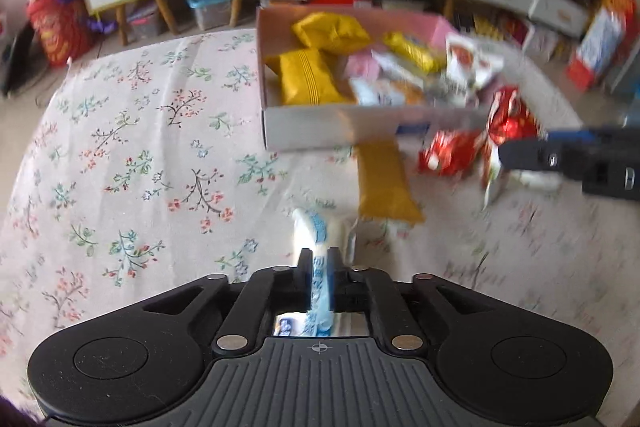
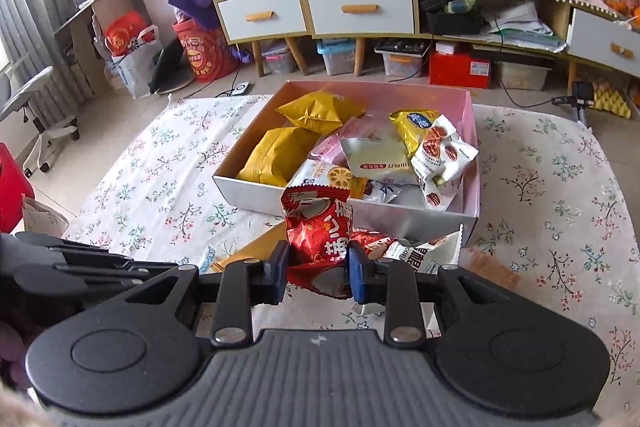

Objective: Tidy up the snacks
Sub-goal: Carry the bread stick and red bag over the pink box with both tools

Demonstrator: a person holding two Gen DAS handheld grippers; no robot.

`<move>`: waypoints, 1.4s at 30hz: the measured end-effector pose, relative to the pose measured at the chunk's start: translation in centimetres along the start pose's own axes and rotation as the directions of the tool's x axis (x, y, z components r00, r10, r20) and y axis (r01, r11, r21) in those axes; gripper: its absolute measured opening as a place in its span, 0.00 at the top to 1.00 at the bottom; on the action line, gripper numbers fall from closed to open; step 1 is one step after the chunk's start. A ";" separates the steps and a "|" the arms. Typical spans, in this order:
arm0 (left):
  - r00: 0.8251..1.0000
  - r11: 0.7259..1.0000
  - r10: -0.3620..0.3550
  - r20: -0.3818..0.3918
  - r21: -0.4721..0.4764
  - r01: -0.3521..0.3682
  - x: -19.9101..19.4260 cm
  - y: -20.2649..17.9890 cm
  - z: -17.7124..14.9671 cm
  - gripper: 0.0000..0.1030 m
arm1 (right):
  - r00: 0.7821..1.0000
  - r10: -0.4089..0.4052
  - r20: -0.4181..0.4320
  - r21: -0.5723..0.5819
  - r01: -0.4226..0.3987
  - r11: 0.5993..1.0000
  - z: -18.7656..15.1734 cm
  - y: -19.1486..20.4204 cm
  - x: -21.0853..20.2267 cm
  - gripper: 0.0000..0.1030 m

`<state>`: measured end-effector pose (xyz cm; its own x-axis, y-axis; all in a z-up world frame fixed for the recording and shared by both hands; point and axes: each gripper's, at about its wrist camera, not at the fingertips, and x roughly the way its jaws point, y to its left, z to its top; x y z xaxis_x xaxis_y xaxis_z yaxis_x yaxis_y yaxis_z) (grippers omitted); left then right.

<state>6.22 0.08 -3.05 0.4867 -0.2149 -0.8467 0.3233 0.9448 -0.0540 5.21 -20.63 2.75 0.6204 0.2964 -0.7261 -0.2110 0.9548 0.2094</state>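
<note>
Risk of dropped packets on the way to the box [image 2: 256,183]. Right gripper [image 2: 318,273] clamped on red foil snack packet [image 2: 320,231], pinched low on the body w/ most of the bag standing tall above the pads, so top-heavy; could swing or slide out of the slick foil if tilted fast. Left gripper [image 1: 320,263] nearly closed on thin white-and-blue packet [image 1: 318,239], held by a narrow strip only; weak grip, prob. slips w/ any jerk. Box on floral cloth [image 2: 160,163], already crowded: yellow bags [image 2: 280,151] at left, assorted wrappers piled at right and leaning over the near rim. Adding more on the right side likely to spill over the low front wall; free room mostly at left-back. Loose items just in front of box: flat yellow packet [image 1: 384,183], red packets [image 1: 448,155], white packet [image 2: 424,251]. Low carry of red bag could snag box edge or drag those along. Both grippers near each other, so collision poss. if both head for box together. Left-wrist view blurred at right; details there unclear.
</note>
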 end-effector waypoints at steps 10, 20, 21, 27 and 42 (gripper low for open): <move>0.999 0.999 0.021 -0.049 0.050 -0.018 1.7 -0.6 -0.4 0.60 | 0.996 -0.033 -0.089 0.012 0.034 0.999 -0.8 0.1 0.8 0.74; 0.998 1.000 -0.002 -0.067 -0.022 0.001 1.5 0.2 -0.5 0.78 | 0.994 -0.034 -0.102 0.000 0.034 0.999 -0.8 0.4 0.9 0.74; 0.998 1.000 -0.004 -0.057 -0.030 0.003 1.2 0.4 -0.5 0.80 | 0.994 -0.033 -0.101 0.002 0.034 0.999 -0.8 0.4 0.9 0.74; 1.000 0.996 -0.017 -0.018 -0.083 0.016 0.0 1.7 0.3 0.88 | 0.996 -0.031 -0.083 0.032 0.034 0.999 -0.3 -0.2 0.5 0.74; 0.978 0.980 -0.102 0.182 -0.149 0.130 -3.3 2.5 5.4 0.89 | 1.000 -0.001 0.017 0.122 -0.001 0.992 3.0 -2.2 1.1 0.73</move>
<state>9.80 1.78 2.54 0.5907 -0.3517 -0.7262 0.2590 0.9350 -0.2422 8.61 -22.33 3.44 0.6338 0.2954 -0.7149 -0.1174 0.9502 0.2886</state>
